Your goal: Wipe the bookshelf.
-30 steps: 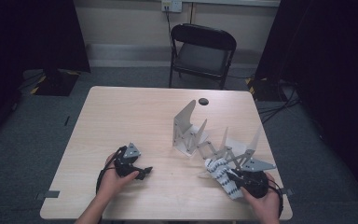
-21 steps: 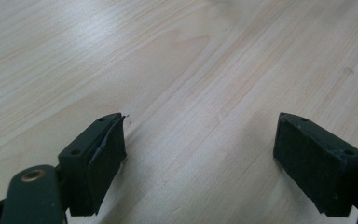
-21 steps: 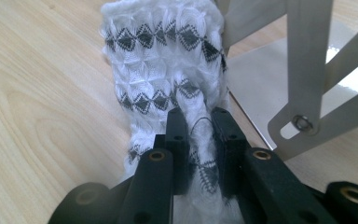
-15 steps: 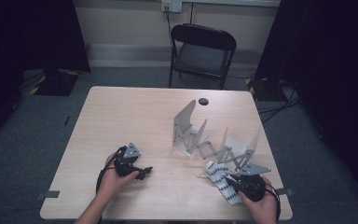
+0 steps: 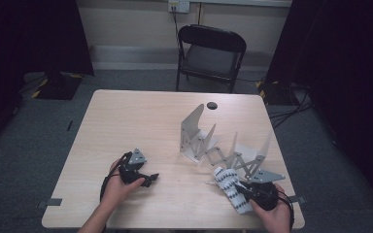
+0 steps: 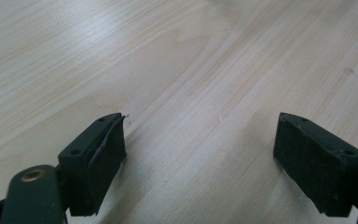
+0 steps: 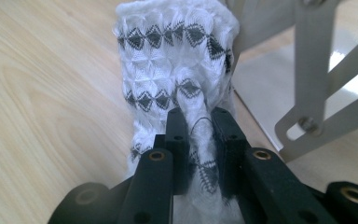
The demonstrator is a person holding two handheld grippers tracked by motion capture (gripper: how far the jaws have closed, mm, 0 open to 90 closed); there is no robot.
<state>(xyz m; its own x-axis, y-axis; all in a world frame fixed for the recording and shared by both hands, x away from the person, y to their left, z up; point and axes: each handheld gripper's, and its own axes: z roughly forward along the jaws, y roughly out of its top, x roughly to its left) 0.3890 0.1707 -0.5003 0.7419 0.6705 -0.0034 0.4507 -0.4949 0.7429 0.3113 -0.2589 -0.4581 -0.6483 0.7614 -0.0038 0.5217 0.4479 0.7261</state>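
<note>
The left and far-left parts of the tabletop [image 5: 126,116] lie bare, so a hand can pass there freely. The left claw [image 5: 148,180] rests open on bare wood, with nothing between its jaws. On the right, the metal rack [image 5: 209,143] stretches diagonally from mid-table toward the near right corner, its upright plates blocking passage across. The sock [image 5: 229,187] lies just beside the rack's near end, pinched in the right claw [image 7: 198,116]. A small black disc [image 5: 211,105] sits near the far edge.

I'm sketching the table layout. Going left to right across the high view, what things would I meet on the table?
Left gripper → folding metal rack → white patterned sock → right gripper, its jaws shut on the sock.
</note>
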